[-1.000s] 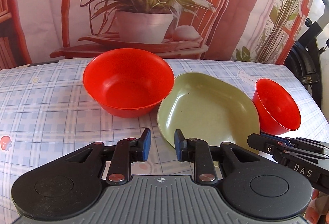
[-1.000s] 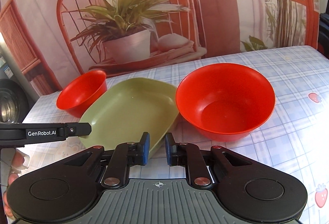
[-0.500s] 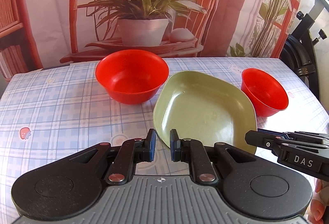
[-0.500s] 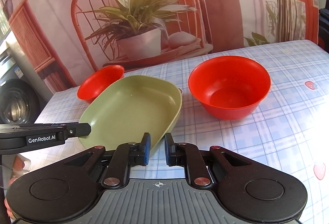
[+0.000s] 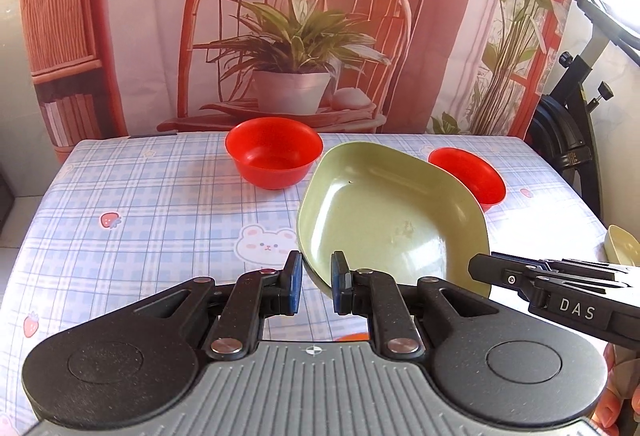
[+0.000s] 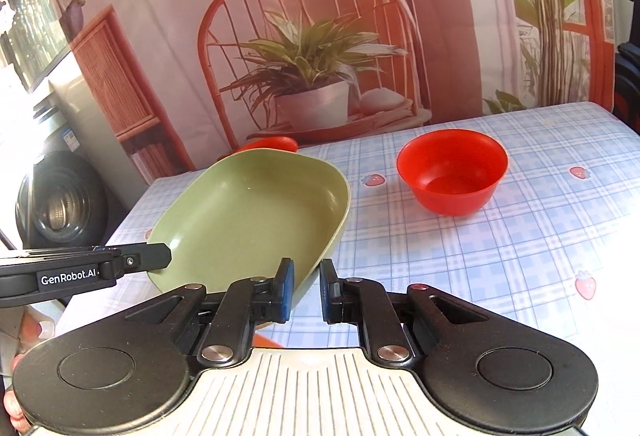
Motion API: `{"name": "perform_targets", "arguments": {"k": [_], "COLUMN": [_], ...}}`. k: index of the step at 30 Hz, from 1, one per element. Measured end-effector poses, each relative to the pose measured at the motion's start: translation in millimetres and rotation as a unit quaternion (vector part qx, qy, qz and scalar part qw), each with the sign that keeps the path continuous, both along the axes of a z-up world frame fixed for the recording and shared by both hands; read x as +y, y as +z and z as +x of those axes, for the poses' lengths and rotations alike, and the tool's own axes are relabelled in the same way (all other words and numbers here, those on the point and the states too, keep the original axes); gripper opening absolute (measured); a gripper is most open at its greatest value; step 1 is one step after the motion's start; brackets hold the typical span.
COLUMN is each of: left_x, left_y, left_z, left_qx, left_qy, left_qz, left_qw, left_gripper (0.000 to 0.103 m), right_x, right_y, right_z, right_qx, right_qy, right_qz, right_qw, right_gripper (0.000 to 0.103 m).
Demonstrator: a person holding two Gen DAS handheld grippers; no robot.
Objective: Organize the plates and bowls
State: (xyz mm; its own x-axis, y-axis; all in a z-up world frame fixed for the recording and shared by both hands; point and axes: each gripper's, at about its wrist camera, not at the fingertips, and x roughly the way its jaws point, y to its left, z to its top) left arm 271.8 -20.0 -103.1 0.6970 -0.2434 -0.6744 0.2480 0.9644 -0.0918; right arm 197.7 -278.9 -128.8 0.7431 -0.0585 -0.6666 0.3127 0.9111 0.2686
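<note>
Green plate (image 5: pixel 384 212) hung tilted above the surface (image 5: pixel 160 204), each tool clamped narrowly on a near rim corner: left tool (image 5: pixel 316 284), right tool (image 6: pixel 305 290). Large red bowl (image 5: pixel 274 156) and small red bowl (image 5: pixel 472 174) stood apart behind, open cloth between them.

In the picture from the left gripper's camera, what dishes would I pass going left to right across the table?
Larger red bowl → green plate → smaller red bowl, partly hidden behind the plate → a pale cream dish at the right edge.
</note>
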Motion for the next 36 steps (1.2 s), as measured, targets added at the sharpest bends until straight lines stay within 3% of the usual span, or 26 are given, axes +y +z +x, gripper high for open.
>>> {"name": "perform_targets", "arguments": {"k": [14, 36], "left_x": [16.0, 25.7], "left_y": [-6.5, -42.4], "left_z": [-83.5, -92.7], "left_qx": [0.005, 0.037], "left_qy": [0.014, 0.033], "left_qz": [-0.011, -0.015], "left_qw": [0.9998, 0.9987], "left_gripper": [0.016, 0.016], "right_x": [41.0, 58.7], "right_y": [-1.3, -26.2], "right_z": [-66.6, -75.7], "right_qx": [0.03, 0.073], "right_qy": [0.021, 0.033], "right_qz": [0.009, 0.013], "right_qw": [0.999, 0.997], "right_gripper": [0.012, 0.013]}}
